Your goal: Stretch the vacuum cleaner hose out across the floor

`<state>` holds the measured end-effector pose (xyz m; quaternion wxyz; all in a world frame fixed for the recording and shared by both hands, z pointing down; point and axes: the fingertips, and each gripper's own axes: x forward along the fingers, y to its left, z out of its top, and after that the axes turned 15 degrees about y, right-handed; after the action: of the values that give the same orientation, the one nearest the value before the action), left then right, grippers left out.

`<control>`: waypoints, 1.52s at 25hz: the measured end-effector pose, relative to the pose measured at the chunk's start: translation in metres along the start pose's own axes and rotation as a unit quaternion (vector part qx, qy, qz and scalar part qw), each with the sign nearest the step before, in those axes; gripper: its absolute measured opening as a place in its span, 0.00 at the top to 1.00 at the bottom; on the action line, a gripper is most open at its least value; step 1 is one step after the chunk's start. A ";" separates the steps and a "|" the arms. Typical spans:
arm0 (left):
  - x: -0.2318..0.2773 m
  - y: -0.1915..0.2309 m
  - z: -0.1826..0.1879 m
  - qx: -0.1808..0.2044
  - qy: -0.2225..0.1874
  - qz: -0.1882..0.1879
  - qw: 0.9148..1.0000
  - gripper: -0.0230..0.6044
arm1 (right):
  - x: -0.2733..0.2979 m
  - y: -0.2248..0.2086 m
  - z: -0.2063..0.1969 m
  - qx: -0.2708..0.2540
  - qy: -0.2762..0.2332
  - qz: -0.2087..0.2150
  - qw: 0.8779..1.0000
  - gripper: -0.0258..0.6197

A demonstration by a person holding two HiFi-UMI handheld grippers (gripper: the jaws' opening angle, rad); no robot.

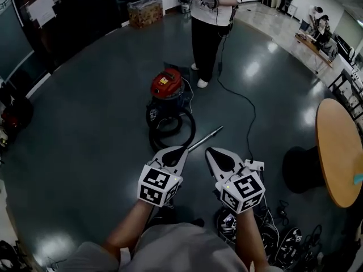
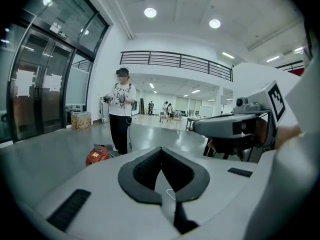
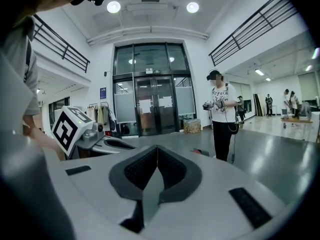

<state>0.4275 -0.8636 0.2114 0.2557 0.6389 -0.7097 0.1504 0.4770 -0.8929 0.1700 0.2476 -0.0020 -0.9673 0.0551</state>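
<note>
Beyond the closed, empty left hand-held gripper [image 1: 182, 150] and right hand-held gripper [image 1: 210, 151], the hose [image 1: 191, 130] lies coiled; next, I think, approach and open.

Left gripper [image 2: 161, 151] (jaws together, empty) faces a red vacuum cleaner [image 2: 97, 155] beside a standing person [image 2: 121, 111].

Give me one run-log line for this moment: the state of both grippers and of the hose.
left gripper: shut, empty | right gripper: shut, empty | hose: coiled by vacuum cleaner, not held
</note>
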 end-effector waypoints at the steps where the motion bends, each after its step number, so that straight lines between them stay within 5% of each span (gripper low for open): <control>1: 0.004 0.008 0.000 -0.004 0.001 -0.005 1.000 0.95 | 0.010 -0.001 0.001 -0.003 0.009 -0.002 1.000 0.95; 10: 0.031 0.086 -0.002 -0.025 0.008 -0.052 0.998 0.95 | 0.094 -0.011 0.022 -0.023 0.077 -0.046 0.996 0.95; 19: 0.071 0.138 -0.022 -0.057 0.034 -0.059 0.996 0.95 | 0.161 -0.041 0.012 -0.052 0.159 -0.082 0.982 0.95; 30: 0.176 0.155 -0.060 -0.089 0.083 -0.007 0.993 0.95 | 0.229 -0.133 -0.052 -0.083 0.218 0.004 0.972 0.95; 38: 0.288 0.184 -0.169 -0.175 0.132 0.083 0.972 0.95 | 0.308 -0.211 -0.185 -0.135 0.281 0.101 0.945 0.95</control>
<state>0.2598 -0.9863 0.5315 0.4412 0.4980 -0.7356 0.1274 0.3006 -1.0735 0.5017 0.4997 -0.1486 -0.8517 -0.0535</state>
